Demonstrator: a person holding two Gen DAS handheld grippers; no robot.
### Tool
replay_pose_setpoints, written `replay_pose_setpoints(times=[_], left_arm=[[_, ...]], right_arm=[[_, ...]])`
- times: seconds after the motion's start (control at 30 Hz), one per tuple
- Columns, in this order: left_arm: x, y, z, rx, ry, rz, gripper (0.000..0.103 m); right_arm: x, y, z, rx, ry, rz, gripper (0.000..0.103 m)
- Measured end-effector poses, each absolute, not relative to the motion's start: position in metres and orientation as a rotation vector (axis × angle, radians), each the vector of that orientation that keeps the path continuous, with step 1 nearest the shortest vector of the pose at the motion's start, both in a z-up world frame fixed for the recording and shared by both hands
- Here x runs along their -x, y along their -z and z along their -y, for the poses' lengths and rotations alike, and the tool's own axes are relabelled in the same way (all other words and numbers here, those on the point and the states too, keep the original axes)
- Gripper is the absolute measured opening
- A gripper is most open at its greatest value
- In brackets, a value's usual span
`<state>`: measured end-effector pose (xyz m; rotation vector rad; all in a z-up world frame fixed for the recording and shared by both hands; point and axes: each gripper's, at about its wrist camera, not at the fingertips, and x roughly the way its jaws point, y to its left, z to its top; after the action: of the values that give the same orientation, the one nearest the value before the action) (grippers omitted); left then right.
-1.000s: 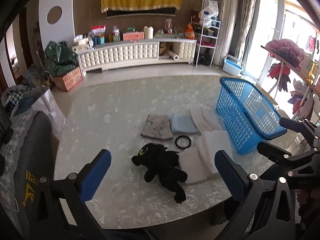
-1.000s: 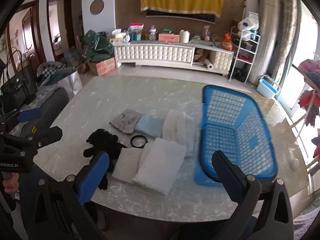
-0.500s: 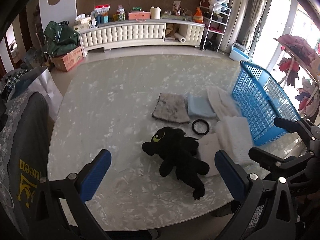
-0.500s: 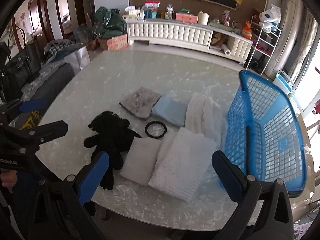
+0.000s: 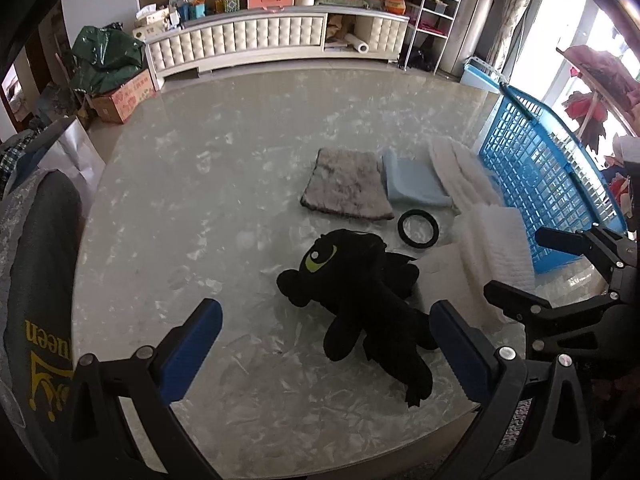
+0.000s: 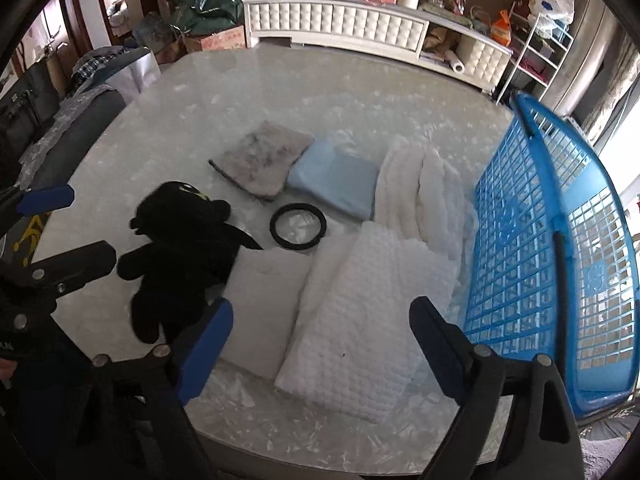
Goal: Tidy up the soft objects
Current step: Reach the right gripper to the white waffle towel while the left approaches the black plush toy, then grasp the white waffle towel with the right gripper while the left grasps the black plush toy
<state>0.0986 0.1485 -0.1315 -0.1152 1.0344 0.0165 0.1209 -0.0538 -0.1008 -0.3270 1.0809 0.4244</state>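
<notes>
Marble table (image 6: pixel 168 92) is carrying the black plush (image 5: pixel 360 292) under my empty open left gripper (image 5: pixel 326 348), while my right gripper (image 6: pixel 320 332), jaws just narrowing yet open, is hovering over the near white towel (image 6: pixel 360 320).

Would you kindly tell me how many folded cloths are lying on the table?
5: grey cloth, light blue cloth, ribbed white cloth by the basket, waffle white cloth and smooth white cloth nearest; overlaps may hide more.

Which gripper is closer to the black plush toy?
Left. The left gripper hovers open right over the black plush toy; the right gripper hovers over the white towel beside it.
</notes>
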Motion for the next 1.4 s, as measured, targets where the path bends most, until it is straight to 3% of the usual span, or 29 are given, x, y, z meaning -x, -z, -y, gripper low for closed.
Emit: replay_pose_setpoints(times=[0.37, 0.53, 0.9, 1.0, 1.13, 1.4], left_arm=[[-0.121, 0.162, -0.142, 0.134, 0.004, -1.104, 0.103], [-0.129, 0.176, -0.140, 0.124, 0.007, -1.137, 0.103], [-0.146, 0.199, -0.136, 0.119, 0.026, -1.168, 0.103], [-0.148, 0.202, -0.135, 0.125, 0.033, -1.175, 0.103], [-0.151, 0.207, -0.133, 0.125, 0.021, -1.183, 0.103], [-0.147, 0.208, -0.134, 0.120, 0.016, -1.174, 0.103]], right_arm=[[-0.134, 0.128, 0.067, 0.333, -0.359, -1.167, 0.087], [-0.138, 0.138, 0.076, 0.343, -0.320, -1.202, 0.077], [-0.141, 0.161, 0.079, 0.369, -0.308, -1.208, 0.076], [-0.140, 0.165, 0.075, 0.365, -0.325, -1.202, 0.069], [-0.132, 0.166, 0.056, 0.409, -0.334, -1.187, 0.043], [-0.125, 0.168, 0.045, 0.436, -0.313, -1.181, 0.022]])
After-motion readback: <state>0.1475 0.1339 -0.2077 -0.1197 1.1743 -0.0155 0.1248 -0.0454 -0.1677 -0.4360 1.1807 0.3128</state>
